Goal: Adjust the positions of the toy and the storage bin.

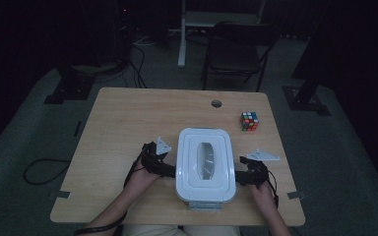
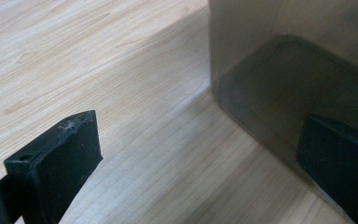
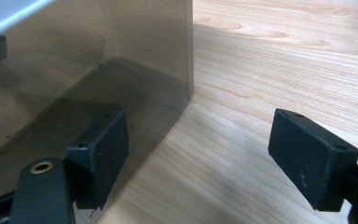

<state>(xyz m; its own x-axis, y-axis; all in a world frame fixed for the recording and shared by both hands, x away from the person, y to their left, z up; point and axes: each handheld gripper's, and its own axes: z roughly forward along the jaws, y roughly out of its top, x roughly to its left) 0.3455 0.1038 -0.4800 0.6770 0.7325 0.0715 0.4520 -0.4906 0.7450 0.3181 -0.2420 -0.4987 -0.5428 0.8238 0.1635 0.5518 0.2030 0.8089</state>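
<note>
A clear plastic box with a white lid (image 1: 205,164) stands on the wooden table (image 1: 128,123) near its front edge. My left gripper (image 1: 170,169) sits at the box's left side and my right gripper (image 1: 241,176) at its right side. In the left gripper view the jaws (image 2: 200,140) stand wide apart, with the right one in front of the box's smoky wall (image 2: 284,70). The right gripper view shows open jaws (image 3: 200,140) too, the left one against the box wall (image 3: 98,60) and the other over bare wood. Neither gripper pinches the box.
A colourful puzzle cube (image 1: 249,121) rests on the table to the back right of the box. A round cable hole (image 1: 216,103) lies near the far edge. Beyond the table a dark folding chair (image 1: 236,49) stands on the floor.
</note>
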